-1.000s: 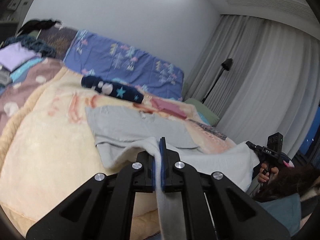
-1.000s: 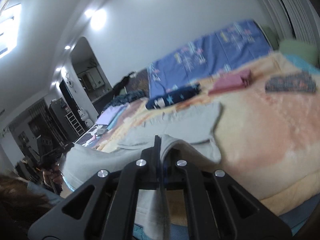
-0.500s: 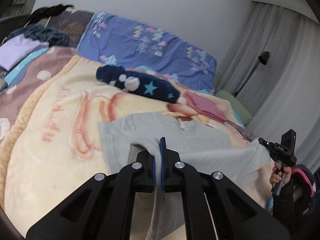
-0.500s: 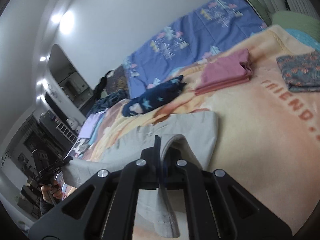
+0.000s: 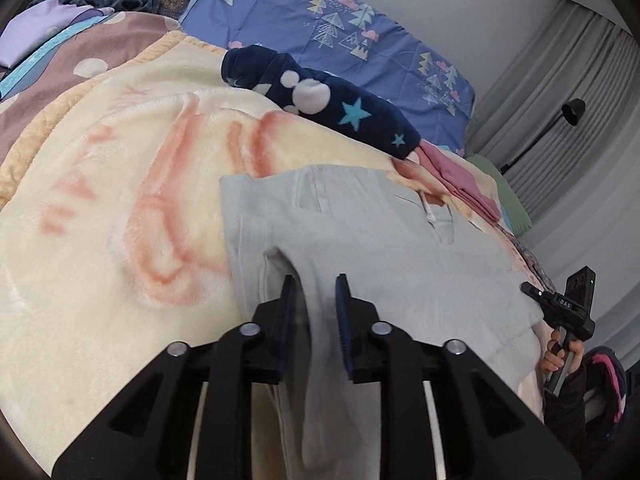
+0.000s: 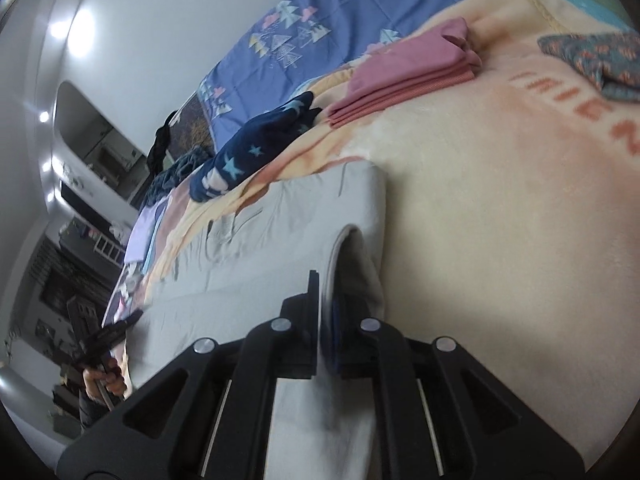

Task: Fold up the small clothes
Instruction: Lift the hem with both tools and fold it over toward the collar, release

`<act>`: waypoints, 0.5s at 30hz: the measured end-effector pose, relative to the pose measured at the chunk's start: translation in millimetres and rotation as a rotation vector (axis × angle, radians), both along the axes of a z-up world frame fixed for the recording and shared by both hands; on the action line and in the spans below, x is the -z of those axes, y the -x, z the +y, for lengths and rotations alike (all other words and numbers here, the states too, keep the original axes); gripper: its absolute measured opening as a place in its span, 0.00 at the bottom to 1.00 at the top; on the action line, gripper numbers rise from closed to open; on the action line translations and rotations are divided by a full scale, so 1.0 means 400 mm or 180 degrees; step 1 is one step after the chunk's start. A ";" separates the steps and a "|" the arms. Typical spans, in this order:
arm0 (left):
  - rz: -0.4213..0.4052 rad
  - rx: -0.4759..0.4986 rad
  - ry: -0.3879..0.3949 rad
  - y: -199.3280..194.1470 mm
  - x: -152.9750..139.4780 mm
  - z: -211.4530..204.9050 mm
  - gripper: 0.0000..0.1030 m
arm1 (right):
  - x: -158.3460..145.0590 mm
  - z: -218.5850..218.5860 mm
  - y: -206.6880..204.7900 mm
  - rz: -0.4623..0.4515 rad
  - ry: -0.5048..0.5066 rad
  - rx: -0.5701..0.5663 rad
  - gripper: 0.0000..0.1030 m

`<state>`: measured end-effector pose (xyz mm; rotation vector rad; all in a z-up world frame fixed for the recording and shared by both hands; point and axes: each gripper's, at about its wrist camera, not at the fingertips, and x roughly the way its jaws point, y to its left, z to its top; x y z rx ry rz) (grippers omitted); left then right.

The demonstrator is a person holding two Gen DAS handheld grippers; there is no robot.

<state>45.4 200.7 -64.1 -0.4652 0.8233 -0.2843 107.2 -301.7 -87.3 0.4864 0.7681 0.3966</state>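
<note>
Left wrist view: the left gripper (image 5: 316, 292) has its blue pads spread and still widening, with a fold of the pale grey garment (image 5: 384, 248) hanging loose between them, no longer pinched. In the right wrist view the right gripper (image 6: 326, 300) has its pads only slightly parted and opening too; the grey hem runs up between them, but motion blur hides whether a pad still touches it.

The garment lies across the cream blanket (image 5: 120, 208), its far part spread flat and its near edge just folded over towards that part. The step in hand looks like the release after a fold. To do it well, both sets of fingers should open fully before they draw back, and then pull away low and straight along the cloth, so no pad drags the edge and undoes the fold. Letting go on both sides together should keep the folded edge square.

Beyond the garment lies a dark blue piece with stars (image 5: 320, 108), just past the far edge, and beside it a folded pink stack (image 5: 460, 184). A patterned folded piece (image 6: 592, 60) sits well apart to the right. None of these overlaps the grey cloth, so nothing blocks the withdrawal; the soft, yielding blanket is the likelier nuisance, since its pile may grip the fabric and wrinkle it
</note>
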 end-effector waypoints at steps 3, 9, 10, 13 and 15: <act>0.0021 0.0130 -0.0045 0.050 0.000 -0.010 0.23 | -0.011 0.010 0.060 -0.0058 0.0227 -0.0127 0.14; 0.0031 0.0230 -0.0214 0.114 -0.015 -0.028 0.05 | -0.010 0.023 0.124 -0.0055 0.0427 -0.0175 0.05; 0.0018 0.0234 -0.0188 0.111 -0.025 -0.029 0.05 | -0.016 0.020 0.124 -0.0075 0.0363 -0.0177 0.05; -0.0141 0.0246 -0.0141 0.069 -0.089 -0.036 0.04 | -0.069 0.000 0.086 -0.0190 0.0011 -0.0144 0.05; -0.0299 0.0193 -0.0137 0.007 -0.145 -0.036 0.05 | -0.124 -0.015 0.024 -0.0294 -0.0204 -0.0075 0.05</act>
